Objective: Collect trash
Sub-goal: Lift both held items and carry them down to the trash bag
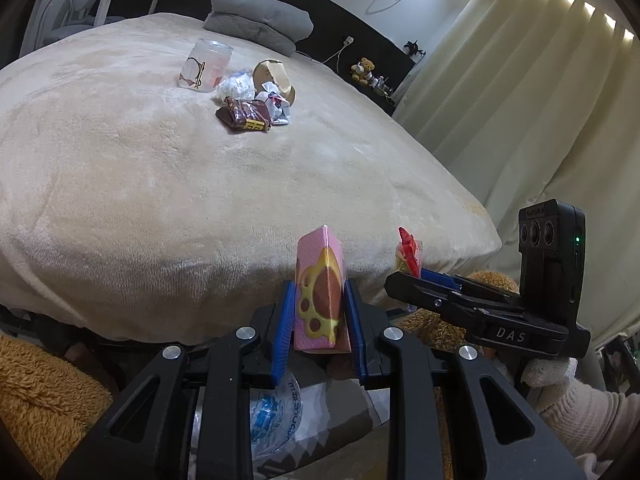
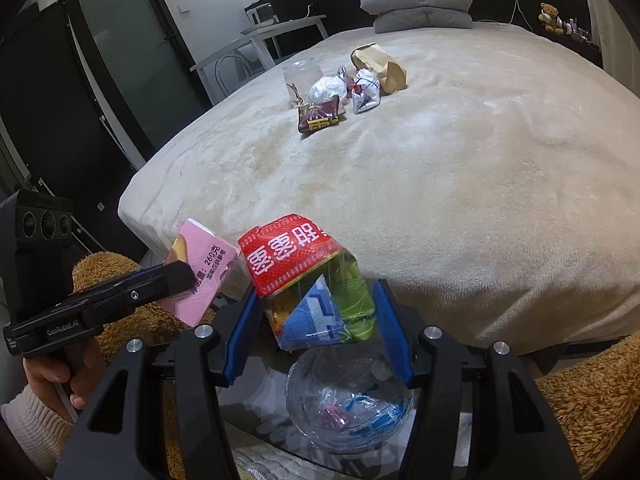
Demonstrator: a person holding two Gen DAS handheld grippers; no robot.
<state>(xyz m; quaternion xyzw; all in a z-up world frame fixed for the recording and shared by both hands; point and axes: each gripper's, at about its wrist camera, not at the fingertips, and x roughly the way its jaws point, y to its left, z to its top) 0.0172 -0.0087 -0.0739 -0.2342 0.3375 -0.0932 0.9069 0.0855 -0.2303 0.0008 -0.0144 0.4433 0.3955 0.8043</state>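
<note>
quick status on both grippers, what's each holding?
Left gripper: closed on the pink carton.
Right gripper: closed on the red snack wrapper.

My left wrist camera looks forward along my left tool [image 1: 320,328] from just off the foot of the bed [image 1: 160,200], facing its grey pillow [image 1: 260,20]. My right wrist camera sits beside it, facing likewise. Both views share the bed, pillow and distant litter pile [image 2: 340,96].
</note>
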